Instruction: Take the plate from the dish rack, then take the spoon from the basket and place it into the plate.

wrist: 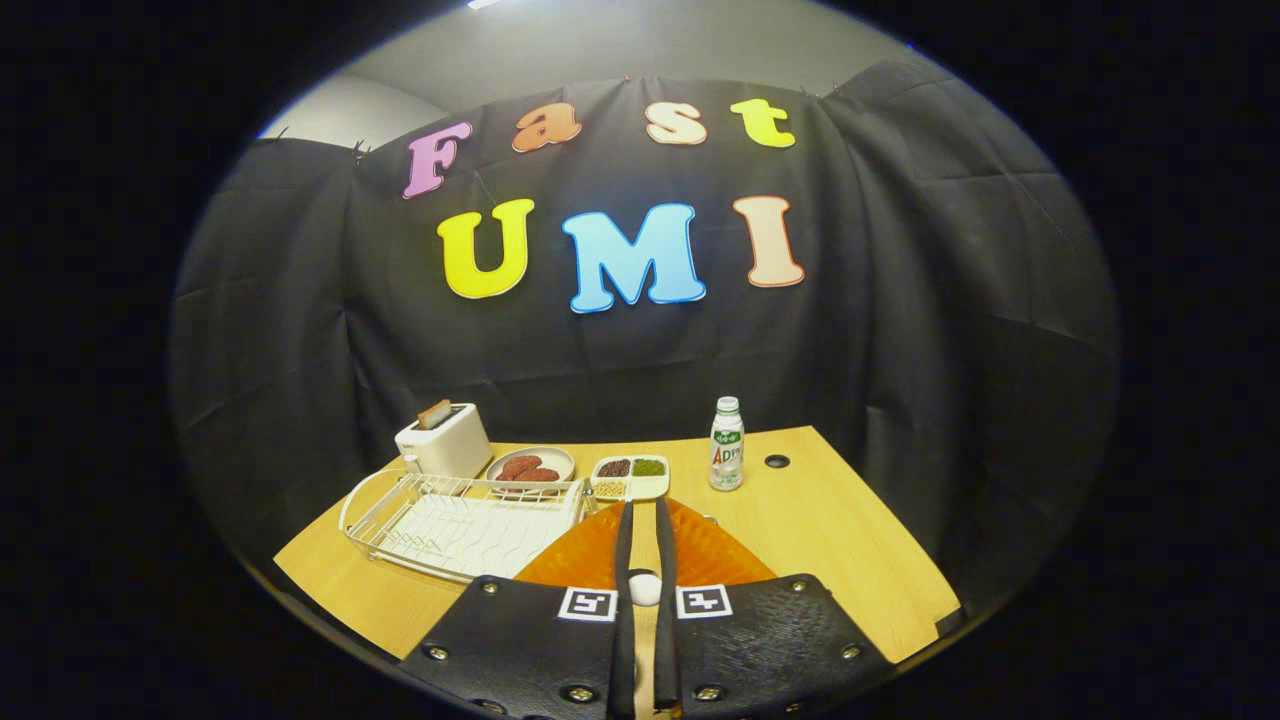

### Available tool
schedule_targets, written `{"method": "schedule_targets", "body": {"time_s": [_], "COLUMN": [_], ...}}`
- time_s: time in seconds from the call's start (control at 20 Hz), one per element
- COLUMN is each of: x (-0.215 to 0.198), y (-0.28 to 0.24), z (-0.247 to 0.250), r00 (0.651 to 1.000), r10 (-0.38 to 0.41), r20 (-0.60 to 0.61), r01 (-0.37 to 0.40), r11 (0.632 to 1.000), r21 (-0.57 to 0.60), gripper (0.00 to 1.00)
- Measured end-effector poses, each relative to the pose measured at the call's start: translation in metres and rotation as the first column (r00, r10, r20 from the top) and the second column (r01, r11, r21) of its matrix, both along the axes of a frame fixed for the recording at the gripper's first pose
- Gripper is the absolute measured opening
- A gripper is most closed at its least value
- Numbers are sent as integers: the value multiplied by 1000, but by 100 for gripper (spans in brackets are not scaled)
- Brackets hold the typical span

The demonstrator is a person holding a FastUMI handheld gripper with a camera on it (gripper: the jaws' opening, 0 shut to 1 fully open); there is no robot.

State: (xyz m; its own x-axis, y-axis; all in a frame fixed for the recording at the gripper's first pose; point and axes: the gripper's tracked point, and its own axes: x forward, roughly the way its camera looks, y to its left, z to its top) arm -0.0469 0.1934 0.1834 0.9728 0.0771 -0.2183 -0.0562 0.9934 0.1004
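**Under the fingers: plate out of the rack, spoon step next**

Directly beneath the gripper (644, 505) lies one orange plate (720, 555), spread flat to both sides of the two fingers (623, 550) and reaching just past their tips. Fingers parallel and drawn close, with only a narrow slit left between them. Table colour visible through that slit. Cannot tell whether both fingers press on the plate or merely hang over it; treat the hold as unconfirmed.

Just left of the plate, touching or nearly touching its edge: one white wire rack (460, 525), long axis running left to right, no dish standing in it. Judged from this: first step done or close to done.

Key relation for the coming move: plate centred on the finger line, so no sideways correction needed to set it down. For the spoon, swing away from this line, then return to the same spot.

Beyond the rack and plate, along the far edge of the table (830, 540):
- one toaster (445, 440), a slice standing in it;
- one small dish (560, 456) with brown food;
- one divided tray (630, 493), three fillings counted;
- one bottle (727, 445), upright, well apart from the plate.

Risk, as judged: rack edge close on the left; keep the plate clear of it when lowering.
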Motion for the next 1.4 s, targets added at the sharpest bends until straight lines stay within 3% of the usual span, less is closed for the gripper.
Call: {"method": "schedule_targets", "body": {"time_s": [0.2, 0.7, 1.05, 1.4], "x": [-1, 4, 4, 10], "y": [18, 73, 117, 158], "z": [-17, -57, -91, -113], "r00": [999, 978, 928, 871], "r10": [15, 129, 242, 341], "r20": [-42, -164, -284, -353], "r01": [-15, -136, -271, -408], "r11": [1000, 990, 960, 903], "r21": [4, -31, -68, -133], "gripper": [7, 7, 7, 7]}}
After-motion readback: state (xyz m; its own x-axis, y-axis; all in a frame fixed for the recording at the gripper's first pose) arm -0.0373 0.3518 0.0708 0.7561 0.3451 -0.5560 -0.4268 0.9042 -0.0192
